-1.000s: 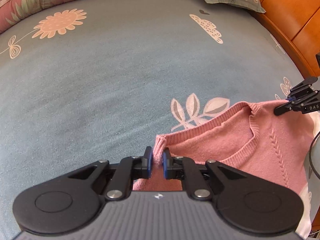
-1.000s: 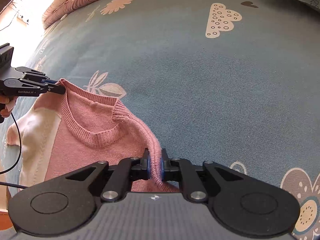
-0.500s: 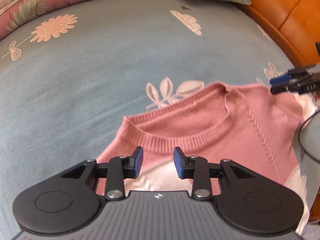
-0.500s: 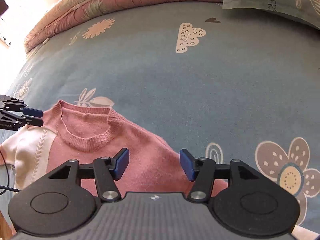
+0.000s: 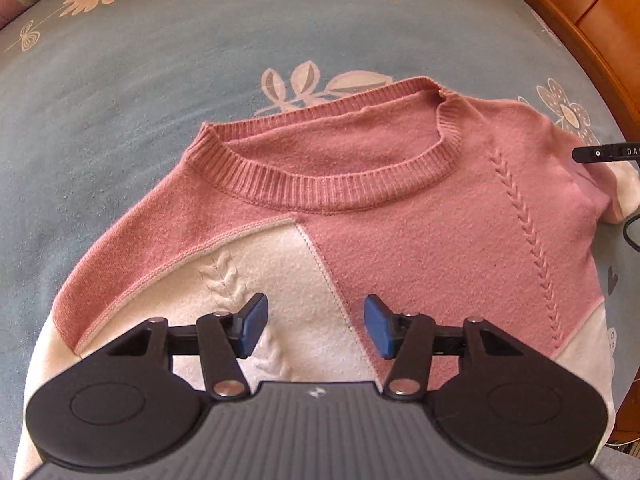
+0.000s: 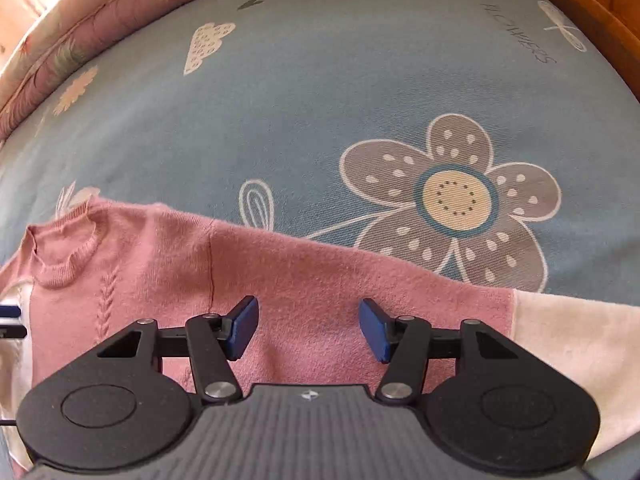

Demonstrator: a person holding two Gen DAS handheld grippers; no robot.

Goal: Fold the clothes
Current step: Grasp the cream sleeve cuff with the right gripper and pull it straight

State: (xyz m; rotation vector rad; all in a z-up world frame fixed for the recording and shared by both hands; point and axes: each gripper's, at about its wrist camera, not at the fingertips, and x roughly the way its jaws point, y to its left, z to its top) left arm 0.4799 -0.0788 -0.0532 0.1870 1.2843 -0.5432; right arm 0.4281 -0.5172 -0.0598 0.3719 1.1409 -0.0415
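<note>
A pink and cream knit sweater [image 5: 400, 208] lies flat on the blue bedsheet, its ribbed collar [image 5: 328, 188] facing away from me. My left gripper [image 5: 316, 326] hovers over the chest, where cream meets pink; its jaws are opening and nothing is pinched between them. In the right wrist view the sweater [image 6: 304, 280] stretches across the frame, its sleeve running right into a cream cuff [image 6: 580, 344]. My right gripper [image 6: 308, 328] hangs open above the pink sleeve, holding nothing. The right gripper's tip [image 5: 600, 154] shows at the sweater's right shoulder.
The blue bedsheet [image 5: 160, 80] with flower prints spreads beyond the sweater. A pink floral quilt [image 6: 80, 40] is bunched along the far edge. An orange wooden bed frame [image 5: 600, 12] runs along the right side. A black cable [image 5: 630, 232] hangs at the right.
Both grippers let go of the sweater's shoulders and opened. The sweater dropped flat on the bed. The left gripper drew back over the chest; the right swung out over the sleeve.
</note>
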